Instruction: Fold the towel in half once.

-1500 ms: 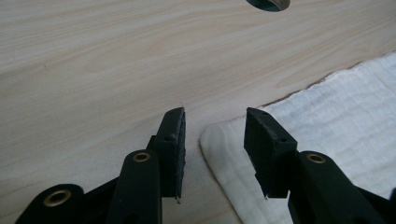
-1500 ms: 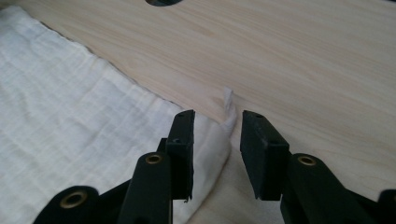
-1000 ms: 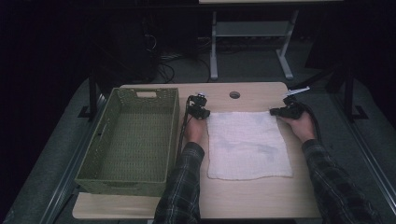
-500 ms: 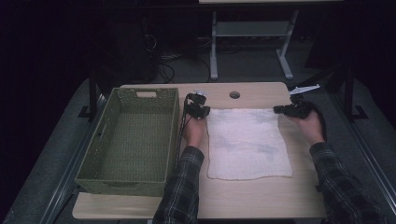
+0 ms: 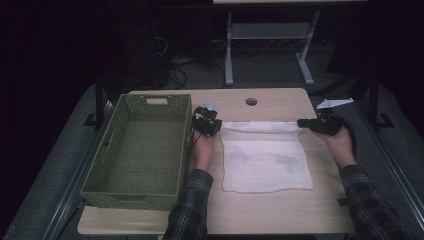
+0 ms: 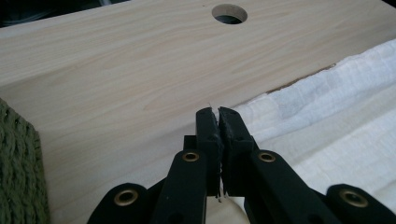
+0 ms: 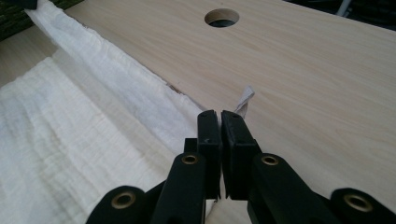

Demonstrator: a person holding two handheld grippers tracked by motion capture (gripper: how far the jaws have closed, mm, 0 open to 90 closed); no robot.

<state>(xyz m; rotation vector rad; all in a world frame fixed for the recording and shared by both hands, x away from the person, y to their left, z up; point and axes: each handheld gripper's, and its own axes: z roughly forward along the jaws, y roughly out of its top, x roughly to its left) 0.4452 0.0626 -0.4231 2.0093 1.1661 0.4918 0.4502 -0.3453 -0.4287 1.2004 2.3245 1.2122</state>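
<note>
Pinching the white cloth's (image 5: 265,157) far corners, both tongs, left (image 5: 209,124) and right (image 5: 314,124), are clenched.

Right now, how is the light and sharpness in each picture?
High view: dim, with dark surroundings; the white cloth is the brightest thing. Left gripper view: evenly lit, table grain sharp, the basket edge soft. Right gripper view: bright, the cloth weave clear, far corner blurred.
</note>
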